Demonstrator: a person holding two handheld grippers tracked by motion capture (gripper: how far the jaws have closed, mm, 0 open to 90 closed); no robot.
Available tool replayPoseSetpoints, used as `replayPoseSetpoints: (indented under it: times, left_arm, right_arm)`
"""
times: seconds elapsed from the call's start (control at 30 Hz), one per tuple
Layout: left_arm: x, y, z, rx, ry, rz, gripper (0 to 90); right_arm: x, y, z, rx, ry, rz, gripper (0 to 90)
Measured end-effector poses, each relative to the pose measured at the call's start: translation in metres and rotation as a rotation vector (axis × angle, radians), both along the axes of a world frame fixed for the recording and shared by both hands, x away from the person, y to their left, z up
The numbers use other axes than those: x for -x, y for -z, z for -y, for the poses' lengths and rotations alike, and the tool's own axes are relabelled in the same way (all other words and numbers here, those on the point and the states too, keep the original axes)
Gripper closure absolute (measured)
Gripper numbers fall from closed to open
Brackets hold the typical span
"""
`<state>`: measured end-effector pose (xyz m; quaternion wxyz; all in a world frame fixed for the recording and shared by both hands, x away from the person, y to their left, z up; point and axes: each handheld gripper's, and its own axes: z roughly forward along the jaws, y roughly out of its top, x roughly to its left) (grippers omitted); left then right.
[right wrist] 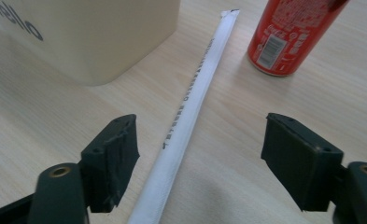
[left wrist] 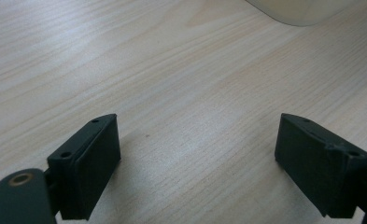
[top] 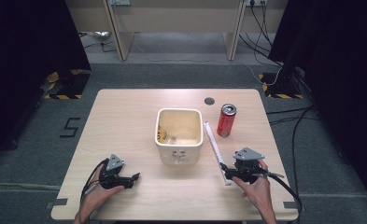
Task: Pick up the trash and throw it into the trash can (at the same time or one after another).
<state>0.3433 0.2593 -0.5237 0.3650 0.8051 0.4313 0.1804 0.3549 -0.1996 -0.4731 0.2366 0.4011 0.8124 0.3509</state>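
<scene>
Right gripper (right wrist: 200, 168) poised low over the wrapped straw (right wrist: 190, 107), fingers apart astride it, not yet gripping; the straw lies flat on the table (top: 125, 116) between the cream bin (top: 179, 135) and red can (top: 226, 120). Pickup remains. Left gripper (left wrist: 197, 158) rests open, empty.

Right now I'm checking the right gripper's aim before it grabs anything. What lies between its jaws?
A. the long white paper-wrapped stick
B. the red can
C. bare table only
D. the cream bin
A: in the right gripper view the long white paper-wrapped stick runs between the open jaws of the right gripper, untouched by either pad; the red can stands farther off.
</scene>
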Motion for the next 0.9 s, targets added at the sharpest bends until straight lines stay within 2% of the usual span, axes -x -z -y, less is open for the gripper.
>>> replayPoseSetpoints:
  times: [0.17,0.53,0.7,0.9]
  left_arm:
    - [0.0,0.0,0.0,-0.001,0.0,0.0,13.4]
    - [0.0,0.0,0.0,0.0,0.0,0.0,13.4]
    - [0.0,0.0,0.0,-0.001,0.0,0.0,13.4]
    - [0.0,0.0,0.0,0.0,0.0,0.0,13.4]
  right_arm:
    - [-0.004,0.008,-0.005,0.009,-0.006,-0.012,34.4]
    - [-0.023,0.026,-0.014,-0.011,0.01,-0.067,47.9]
    - [-0.025,0.032,-0.017,0.0,0.002,-0.089,51.5]
    - [-0.025,0.035,-0.018,0.004,-0.004,-0.09,60.5]
